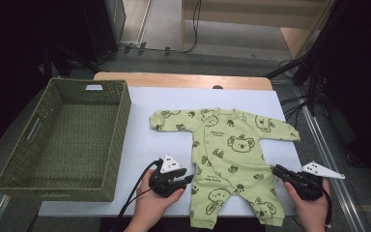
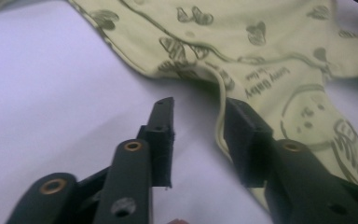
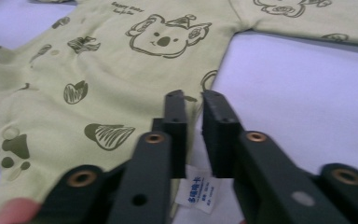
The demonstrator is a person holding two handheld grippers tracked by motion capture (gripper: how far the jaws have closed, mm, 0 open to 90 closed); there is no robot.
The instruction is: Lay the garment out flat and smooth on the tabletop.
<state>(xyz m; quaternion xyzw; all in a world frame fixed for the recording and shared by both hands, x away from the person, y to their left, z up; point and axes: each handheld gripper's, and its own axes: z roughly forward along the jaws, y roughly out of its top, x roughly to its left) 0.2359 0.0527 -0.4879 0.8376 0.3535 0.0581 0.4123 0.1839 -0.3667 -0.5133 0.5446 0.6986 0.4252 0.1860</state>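
High view, romper [image 1: 229,154] between both claws

Over on the left sits a green woven basket [image 1: 63,140], long and rectangular, slot handles cut into its walls and a small white label at its far rim. It rests on the white surface [image 1: 145,145], its left side hanging past the edge. Beyond the white sheet, a strip of bare wooden tabletop [image 1: 183,79] shows at the far end. Further back, black cables [image 1: 193,29] trail across the grey floor [image 1: 232,41], with dark stand legs [image 1: 309,63] off right.
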